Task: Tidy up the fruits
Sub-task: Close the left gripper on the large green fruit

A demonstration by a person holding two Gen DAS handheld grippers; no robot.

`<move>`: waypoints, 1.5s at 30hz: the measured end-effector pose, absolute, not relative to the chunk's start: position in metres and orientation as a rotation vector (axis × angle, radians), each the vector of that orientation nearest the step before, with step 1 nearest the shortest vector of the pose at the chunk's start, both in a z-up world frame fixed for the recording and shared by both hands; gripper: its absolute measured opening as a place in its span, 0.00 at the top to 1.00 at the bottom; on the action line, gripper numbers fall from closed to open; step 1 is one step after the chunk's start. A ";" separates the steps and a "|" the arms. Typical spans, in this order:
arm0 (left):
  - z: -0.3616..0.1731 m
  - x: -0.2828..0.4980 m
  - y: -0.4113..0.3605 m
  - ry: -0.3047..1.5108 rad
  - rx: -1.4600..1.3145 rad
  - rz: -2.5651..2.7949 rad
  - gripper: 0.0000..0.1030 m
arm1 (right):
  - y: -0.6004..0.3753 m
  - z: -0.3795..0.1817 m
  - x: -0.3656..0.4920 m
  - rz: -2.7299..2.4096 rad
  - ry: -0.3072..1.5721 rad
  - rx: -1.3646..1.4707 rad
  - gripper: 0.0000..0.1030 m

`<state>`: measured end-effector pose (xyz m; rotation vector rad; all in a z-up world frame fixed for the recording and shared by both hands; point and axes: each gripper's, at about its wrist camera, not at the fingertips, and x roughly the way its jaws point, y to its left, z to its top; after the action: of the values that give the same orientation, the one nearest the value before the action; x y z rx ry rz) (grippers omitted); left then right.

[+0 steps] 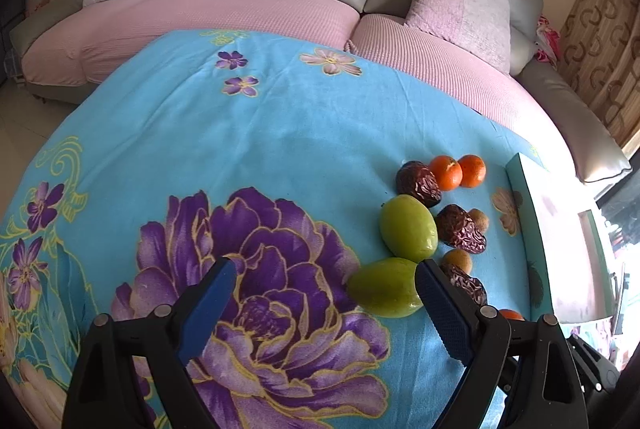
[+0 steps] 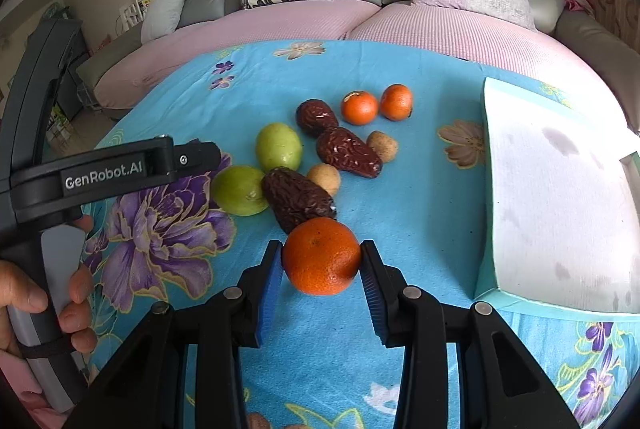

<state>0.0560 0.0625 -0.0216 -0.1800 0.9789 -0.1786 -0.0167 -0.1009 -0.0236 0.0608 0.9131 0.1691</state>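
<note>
Your right gripper (image 2: 322,261) is clamped on a tangerine (image 2: 321,255): both blue pads (image 2: 272,281) press its sides, and it sits at the near end of the fruit pile on the blue floral cloth (image 2: 400,197). Whether it is lifted clear of the cloth, you cannot tell from this view.

From that tangerine, a wrinkled date (image 2: 296,199) lies touching it at 11 o'clock. Two green fruits (image 2: 279,146) sit further out at 10 and 11 o'clock, the nearer one touching the date. Two small brown fruits (image 2: 325,177) and two more dates (image 2: 348,151) lie around 12 o'clock, and two more tangerines (image 2: 359,107) rest side by side beyond them. The pale box (image 2: 560,213) stands at 2 o'clock, apart from the fruit.

Your left gripper (image 1: 326,287) hangs wide apart and empty over the big purple flower (image 1: 256,269). Its right finger (image 1: 440,305) is just beside a green fruit (image 1: 382,287); the pile lies at its 2 o'clock. Your left hand (image 2: 36,293) wraps that gripper's handle.
</note>
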 end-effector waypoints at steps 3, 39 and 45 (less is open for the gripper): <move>-0.023 0.055 0.050 0.991 -0.151 -0.213 0.17 | -0.114 -0.022 -0.017 0.136 0.908 0.081 0.61; -0.029 0.056 0.041 0.999 -0.097 -0.184 0.45 | -0.154 -0.015 -0.022 0.038 0.880 0.142 0.61; -0.016 0.051 0.044 0.954 -0.106 -0.180 0.45 | -0.162 -0.006 -0.024 0.015 0.855 0.133 0.61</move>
<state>0.0508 0.0437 -0.0155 -0.1058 0.9536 -0.1797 -0.0245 -0.1623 -0.0056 0.1331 0.8548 0.0145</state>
